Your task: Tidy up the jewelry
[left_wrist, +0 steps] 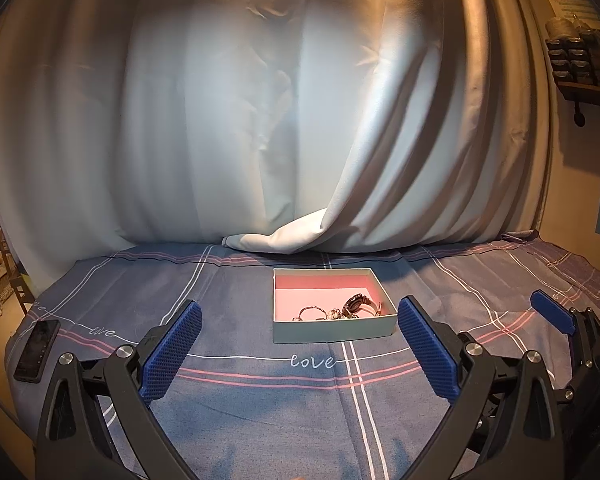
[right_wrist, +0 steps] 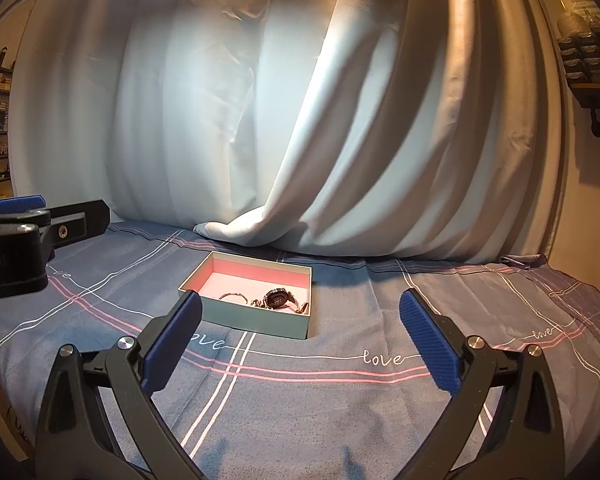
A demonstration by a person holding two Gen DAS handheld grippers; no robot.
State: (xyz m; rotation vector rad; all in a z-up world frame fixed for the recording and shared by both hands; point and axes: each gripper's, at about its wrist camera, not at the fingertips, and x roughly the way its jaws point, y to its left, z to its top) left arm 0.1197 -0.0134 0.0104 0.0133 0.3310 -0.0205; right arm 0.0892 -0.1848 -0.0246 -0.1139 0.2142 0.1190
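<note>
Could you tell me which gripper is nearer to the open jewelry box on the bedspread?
Hard to call; perhaps the left. The left gripper faces the jewelry box head-on, its right finger beside the box's corner. The right gripper sits off to the box's right, its left finger overlapping the near corner.

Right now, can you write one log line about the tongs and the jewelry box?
left tongs: open, empty | right tongs: open, empty | box: open, on blue cloth | inside: watch, bangle
</note>
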